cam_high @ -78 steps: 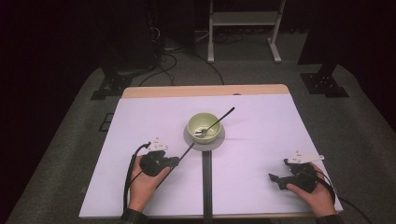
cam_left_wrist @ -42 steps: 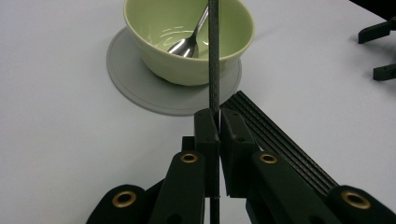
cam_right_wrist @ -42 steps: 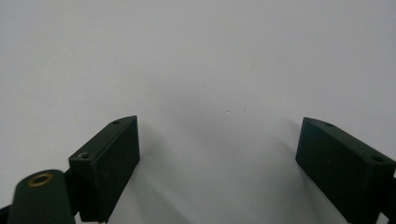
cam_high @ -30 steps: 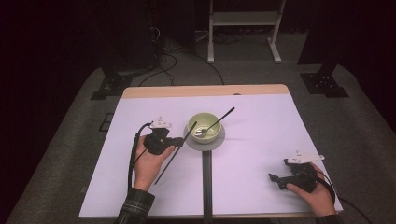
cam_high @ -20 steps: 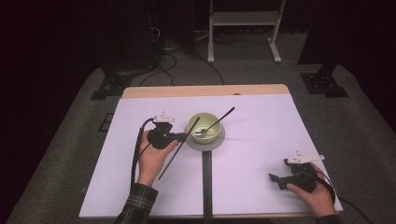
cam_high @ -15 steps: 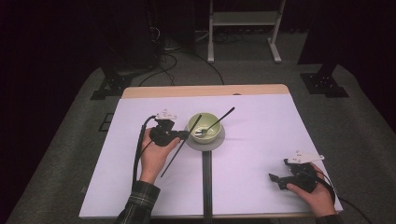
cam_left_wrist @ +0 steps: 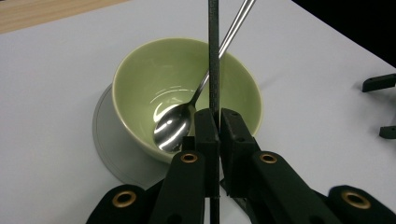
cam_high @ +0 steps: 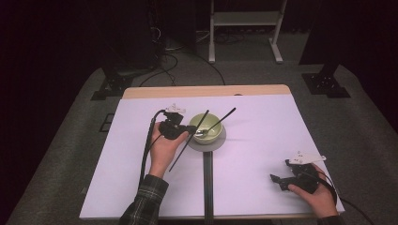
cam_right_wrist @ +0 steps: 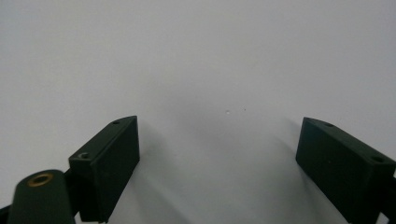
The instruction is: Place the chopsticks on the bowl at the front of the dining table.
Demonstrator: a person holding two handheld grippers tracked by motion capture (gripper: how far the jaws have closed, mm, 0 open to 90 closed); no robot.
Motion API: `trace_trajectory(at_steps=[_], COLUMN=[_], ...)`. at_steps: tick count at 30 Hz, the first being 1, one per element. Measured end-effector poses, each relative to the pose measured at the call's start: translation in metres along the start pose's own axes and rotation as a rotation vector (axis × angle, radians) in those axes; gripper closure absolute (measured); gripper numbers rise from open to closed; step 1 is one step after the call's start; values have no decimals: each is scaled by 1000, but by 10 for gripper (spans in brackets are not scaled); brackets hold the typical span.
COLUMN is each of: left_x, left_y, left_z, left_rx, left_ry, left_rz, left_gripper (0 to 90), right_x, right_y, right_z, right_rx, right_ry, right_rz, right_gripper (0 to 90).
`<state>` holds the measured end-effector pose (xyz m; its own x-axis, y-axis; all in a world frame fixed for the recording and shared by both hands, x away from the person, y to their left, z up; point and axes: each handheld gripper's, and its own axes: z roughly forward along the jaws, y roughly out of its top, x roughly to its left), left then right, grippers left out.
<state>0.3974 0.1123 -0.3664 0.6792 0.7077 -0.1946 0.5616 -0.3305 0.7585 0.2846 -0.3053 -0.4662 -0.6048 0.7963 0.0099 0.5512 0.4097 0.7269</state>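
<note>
One thin black stick (cam_left_wrist: 214,70) sits clamped between the jaws of the left hand-held gripper (cam_left_wrist: 214,140), right at the near rim of the green bowl (cam_left_wrist: 140,79), its far end crossing above the bowl. So the pick-up looks done; getting the stick down into the bowl, beside the spoon (cam_left_wrist: 173,128), looks like what's left. The stick is slim, straight, dark and finely ridged; the bowl is pale glossy green on a grey coaster (cam_left_wrist: 105,149) mid-bench. Over on the right, the other hand-held gripper (cam_high: 287,174) rests on the white bench (cam_high: 263,140), jaws wide apart, empty
</note>
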Motion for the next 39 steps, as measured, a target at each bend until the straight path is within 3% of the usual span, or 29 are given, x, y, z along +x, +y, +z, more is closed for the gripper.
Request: trace_trajectory(at_steps=[10, 39], left_x=[3, 9], left_y=[14, 34], left_z=[15, 54], left_rx=[3, 5], left_ry=[2, -20], left_rz=[-15, -63], left_gripper=[864, 864], right_x=[0, 0], right_y=[0, 0], right_z=[0, 0], right_rx=[0, 0], right_ry=[1, 2], right_rz=[1, 1], right_gripper=[122, 121])
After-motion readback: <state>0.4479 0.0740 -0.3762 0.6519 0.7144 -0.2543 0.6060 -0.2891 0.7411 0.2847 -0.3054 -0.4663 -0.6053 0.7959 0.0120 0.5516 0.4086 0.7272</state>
